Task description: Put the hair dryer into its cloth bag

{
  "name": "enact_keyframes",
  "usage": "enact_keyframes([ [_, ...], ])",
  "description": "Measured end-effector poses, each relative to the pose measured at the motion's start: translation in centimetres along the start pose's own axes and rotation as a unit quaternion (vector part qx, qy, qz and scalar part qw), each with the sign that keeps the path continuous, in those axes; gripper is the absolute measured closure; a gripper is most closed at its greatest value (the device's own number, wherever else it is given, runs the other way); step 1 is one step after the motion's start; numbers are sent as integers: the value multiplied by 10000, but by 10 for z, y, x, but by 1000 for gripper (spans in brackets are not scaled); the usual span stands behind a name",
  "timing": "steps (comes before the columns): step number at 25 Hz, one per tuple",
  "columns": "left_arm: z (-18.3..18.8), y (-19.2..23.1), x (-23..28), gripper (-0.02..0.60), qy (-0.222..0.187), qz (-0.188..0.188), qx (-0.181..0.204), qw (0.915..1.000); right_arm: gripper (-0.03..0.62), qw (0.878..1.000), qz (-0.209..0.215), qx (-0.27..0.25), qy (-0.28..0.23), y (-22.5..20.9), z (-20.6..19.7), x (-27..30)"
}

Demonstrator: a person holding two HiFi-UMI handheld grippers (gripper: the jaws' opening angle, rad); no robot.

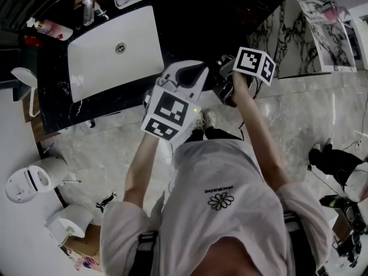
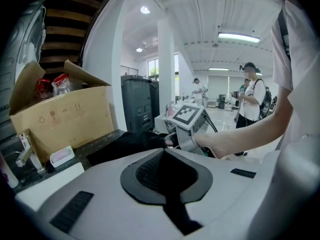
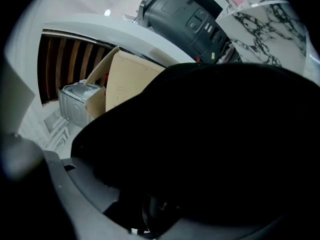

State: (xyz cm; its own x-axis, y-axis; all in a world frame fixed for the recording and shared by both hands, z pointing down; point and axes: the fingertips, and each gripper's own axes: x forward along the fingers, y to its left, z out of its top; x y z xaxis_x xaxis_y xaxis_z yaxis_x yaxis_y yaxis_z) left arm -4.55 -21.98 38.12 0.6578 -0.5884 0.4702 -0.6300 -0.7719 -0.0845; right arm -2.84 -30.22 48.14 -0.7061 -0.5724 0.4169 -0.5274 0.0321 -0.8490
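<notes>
Hair dryer: not separately visible, judged to be inside the black cloth bag (image 3: 210,149), which filled the space between the wide-set jaws of the right gripper (image 1: 226,88) — probably for a fresh hold. Left gripper (image 1: 185,75) — jaws together, empty, just beside the right, presumably waiting.

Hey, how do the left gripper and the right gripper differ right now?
The left gripper has its fingers shut together, while the right gripper has them wide, with the black cloth bag filling its view. In the head view the left gripper sits close to the person; the right gripper reaches farther forward. Both carry square-marker cubes.
</notes>
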Motion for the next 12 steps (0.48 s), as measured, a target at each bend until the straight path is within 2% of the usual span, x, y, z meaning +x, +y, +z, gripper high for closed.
enact_keyframes([
  [2,2,-4,-2,565,-12,14,44,10000,307,9994,-182,-272,-73,2,1,3],
  [4,5,-6,-4,565,-22,55,122,9999,298,9941,-641,-876,-81,2,0,6],
  [5,5,-6,-5,565,-11,77,168,9998,298,9874,-954,-1262,-61,0,-1,6],
  [7,3,-8,-6,565,64,113,246,9996,298,9692,-1549,-1915,-66,-6,-3,7],
  [10,-6,-11,-6,565,188,195,373,9989,298,9479,-2000,-2418,-555,-7,1,-2],
  [12,-7,-11,-8,565,126,210,359,9991,301,9145,-2241,-3182,-1108,0,20,-19],
])
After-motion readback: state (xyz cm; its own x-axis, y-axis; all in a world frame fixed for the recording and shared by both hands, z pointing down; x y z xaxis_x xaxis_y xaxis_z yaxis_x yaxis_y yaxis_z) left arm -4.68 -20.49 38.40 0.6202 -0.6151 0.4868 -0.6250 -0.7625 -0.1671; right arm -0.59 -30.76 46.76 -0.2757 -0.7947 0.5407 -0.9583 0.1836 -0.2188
